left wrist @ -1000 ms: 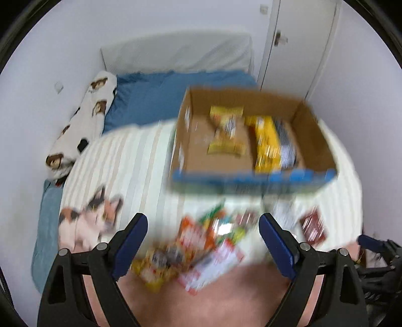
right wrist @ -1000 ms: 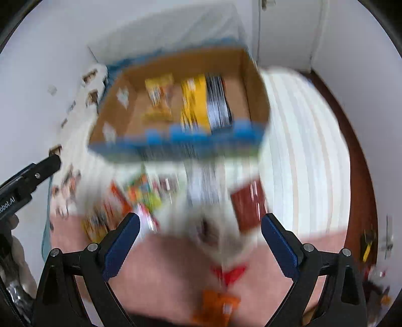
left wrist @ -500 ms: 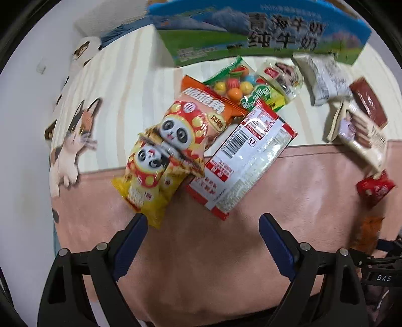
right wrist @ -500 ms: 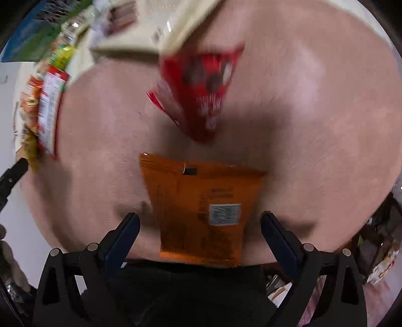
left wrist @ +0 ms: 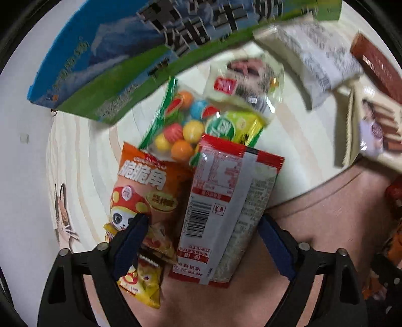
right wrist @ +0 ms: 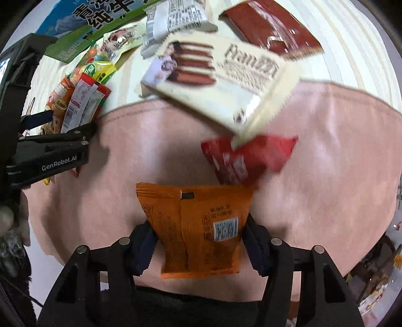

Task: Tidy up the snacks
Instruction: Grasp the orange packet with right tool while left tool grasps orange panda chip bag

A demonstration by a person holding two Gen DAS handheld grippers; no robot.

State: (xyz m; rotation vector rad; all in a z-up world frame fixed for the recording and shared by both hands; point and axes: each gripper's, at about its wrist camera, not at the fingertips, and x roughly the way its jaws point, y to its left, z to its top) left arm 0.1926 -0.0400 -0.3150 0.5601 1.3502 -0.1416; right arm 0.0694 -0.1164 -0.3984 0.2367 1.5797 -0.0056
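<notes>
The right gripper (right wrist: 198, 241) points down at one flat orange foil packet (right wrist: 198, 231) lying on a pink blanket (right wrist: 326, 176). Its jaws have just been closing, and both blue pads (right wrist: 143, 249) now sit against the packet's two side edges, so it looks clamped. Just beyond the packet lies one crumpled red wrapper (right wrist: 241, 158), partly under one white wafer-biscuit pack (right wrist: 216, 78). Further out are one dark brown foil pouch (right wrist: 271, 32) and one white printed sachet (right wrist: 176, 17).

The left gripper (left wrist: 201, 241) straddles one long red-and-white sachet with a barcode (left wrist: 221, 213), which lies between its jaws. They have just been narrowing but stand apart: the right pad is clear of the sachet, and the left pad (left wrist: 130, 246) lies over a pile of panda-print snack bags, one orange (left wrist: 148, 186) and at least one yellow (left wrist: 143, 284); the overlap hides the exact count. Beyond the sachet are one green bag of coloured candy balls (left wrist: 181, 125), one yellow-green packet (left wrist: 231, 125) and one blurred pale packet with a red label (left wrist: 241, 85).

Past them stands one blue-and-green printed carton (left wrist: 113, 63), cut off by the frame. Everything rests on a cream striped bedsheet (left wrist: 83, 161) and the blanket. Motion blur makes most labels unreadable.
</notes>
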